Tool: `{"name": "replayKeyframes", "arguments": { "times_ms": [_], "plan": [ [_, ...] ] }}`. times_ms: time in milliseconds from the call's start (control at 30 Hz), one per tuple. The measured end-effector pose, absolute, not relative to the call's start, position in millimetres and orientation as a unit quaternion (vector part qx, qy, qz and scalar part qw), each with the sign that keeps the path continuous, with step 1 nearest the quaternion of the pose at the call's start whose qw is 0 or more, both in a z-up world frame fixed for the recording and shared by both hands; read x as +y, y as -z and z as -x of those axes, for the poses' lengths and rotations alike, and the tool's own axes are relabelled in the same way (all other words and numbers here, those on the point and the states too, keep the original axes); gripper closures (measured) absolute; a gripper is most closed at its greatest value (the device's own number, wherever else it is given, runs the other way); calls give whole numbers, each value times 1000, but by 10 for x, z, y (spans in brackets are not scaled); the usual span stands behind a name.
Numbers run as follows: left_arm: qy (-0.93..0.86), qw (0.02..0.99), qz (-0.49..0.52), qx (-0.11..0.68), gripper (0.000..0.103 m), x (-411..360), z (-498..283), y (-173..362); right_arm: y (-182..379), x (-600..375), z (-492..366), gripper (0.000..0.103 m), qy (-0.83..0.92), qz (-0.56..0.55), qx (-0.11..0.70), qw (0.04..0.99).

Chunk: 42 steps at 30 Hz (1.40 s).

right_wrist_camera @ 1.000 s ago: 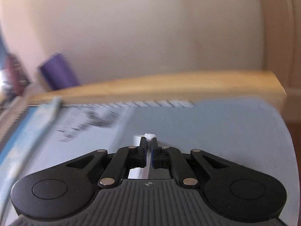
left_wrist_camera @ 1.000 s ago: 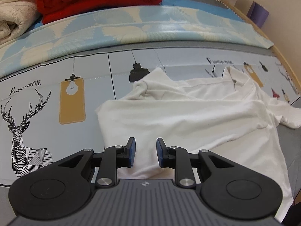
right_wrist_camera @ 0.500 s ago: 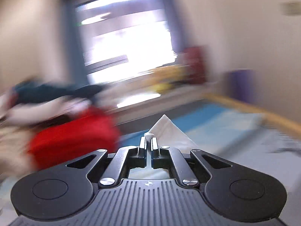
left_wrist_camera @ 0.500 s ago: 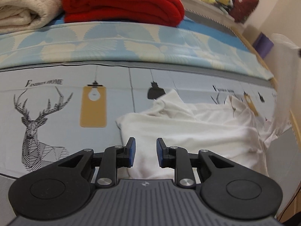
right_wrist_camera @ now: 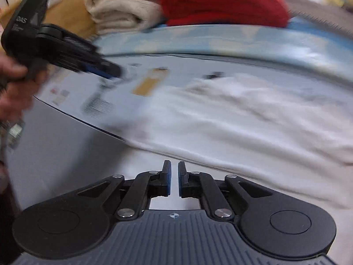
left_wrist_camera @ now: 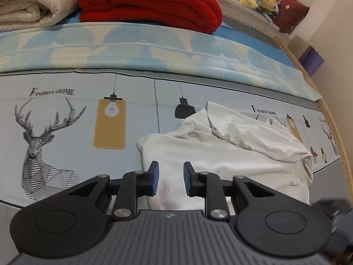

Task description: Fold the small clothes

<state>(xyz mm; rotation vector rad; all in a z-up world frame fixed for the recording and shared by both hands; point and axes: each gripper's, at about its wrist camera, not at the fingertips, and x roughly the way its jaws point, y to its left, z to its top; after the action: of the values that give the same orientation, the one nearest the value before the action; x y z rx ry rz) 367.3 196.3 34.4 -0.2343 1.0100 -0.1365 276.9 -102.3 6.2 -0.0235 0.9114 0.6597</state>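
White shirt (left_wrist_camera: pixel 225 154) lies crumpled on the printed sheet (left_wrist_camera: pixel 66 132), just in front of the red blanket (left_wrist_camera: pixel 150 2) and the cream blanket (left_wrist_camera: pixel 33 2) folded behind it. One part of the shirt is folded over the rest.

Left gripper (left_wrist_camera: pixel 169 177) points steeply down at the near edge of the shirt. Its jaws stand a little apart and grip nothing; the cloth is only seen below the gap. In the right wrist view a hand (right_wrist_camera: pixel 15 84) holds this gripper (right_wrist_camera: pixel 106 71) from the left, above the sheet.

Right gripper (right_wrist_camera: pixel 174 180) also tilts down, over the near part of the shirt. Its jaws are opening, with a narrow gap and nothing between the pads.
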Motion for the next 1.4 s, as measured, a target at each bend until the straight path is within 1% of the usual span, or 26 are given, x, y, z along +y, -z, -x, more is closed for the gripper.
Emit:
{"name": "replayKeyframes", "arguments": {
  "times_ms": [33,100,133,267,300,367,433,500,600,733,767,800,833,900,967,1033,1133,1200,1300,1333,1400],
  "plan": [
    [66,867,118,480,77,1940,-3699,-302,-82,-1255,-2783,83,-288,36,426,857],
    [73,867,140,472,77,1871,-3753,-236,-104,-1698,-2852,80,-236,49,418,876],
    [76,868,153,466,77,1824,-3780,-200,-102,-1925,-2911,80,-204,29,421,884],
    [92,871,209,435,76,1610,-3878,-25,-16,-2691,-3064,80,-96,-108,411,900],
    [98,872,211,431,76,1540,-3913,24,-22,-2844,-3113,79,-65,-143,415,896],
    [103,875,207,425,77,1401,-4026,159,-58,-3112,-3150,78,-37,-216,391,894],
    [91,877,224,415,76,1329,-4165,303,-79,-3255,-3196,78,-24,-247,380,891],
    [76,867,266,414,77,1307,-4317,469,-76,-3367,-3186,78,-11,-265,383,885],
    [67,841,314,434,76,1244,-4534,705,-56,-3452,-3203,78,-10,-301,386,872],
    [49,842,312,438,77,1072,-4739,819,-96,-3491,-3313,78,-7,-303,381,874],
    [41,835,313,450,79,1044,-4786,850,-91,-3509,-3342,78,-6,-309,379,872],
    [32,828,311,465,88,1025,-4832,871,-87,-3539,-3343,78,-4,-314,379,870],
    [35,826,305,472,96,1010,-4855,854,-57,-3564,-3384,78,0,-316,381,869],
    [51,840,276,464,97,981,-4848,690,-43,-3614,-3395,78,7,-320,384,866],
    [71,862,250,435,97,1023,-4757,372,-9,-3658,-3412,78,18,-322,392,862],
    [85,876,247,405,97,1145,-4576,35,42,-3697,-3433,78,29,-327,404,854],
    [72,897,225,374,97,1382,-4093,-426,138,-3682,-3461,78,39,-333,430,838],
    [50,896,208,388,96,1503,-3804,-468,199,-3655,-3468,78,41,-343,443,827],
    [-14,866,189,463,95,1680,-3502,-265,268,-3606,-3465,78,38,-361,453,814],
    [-29,865,179,468,95,1728,-3409,-237,284,-3578,-3460,78,39,-362,456,812],
    [-47,875,175,448,90,1801,-3249,-236,321,-3518,-3449,78,41,-356,463,810]
  ]
}}
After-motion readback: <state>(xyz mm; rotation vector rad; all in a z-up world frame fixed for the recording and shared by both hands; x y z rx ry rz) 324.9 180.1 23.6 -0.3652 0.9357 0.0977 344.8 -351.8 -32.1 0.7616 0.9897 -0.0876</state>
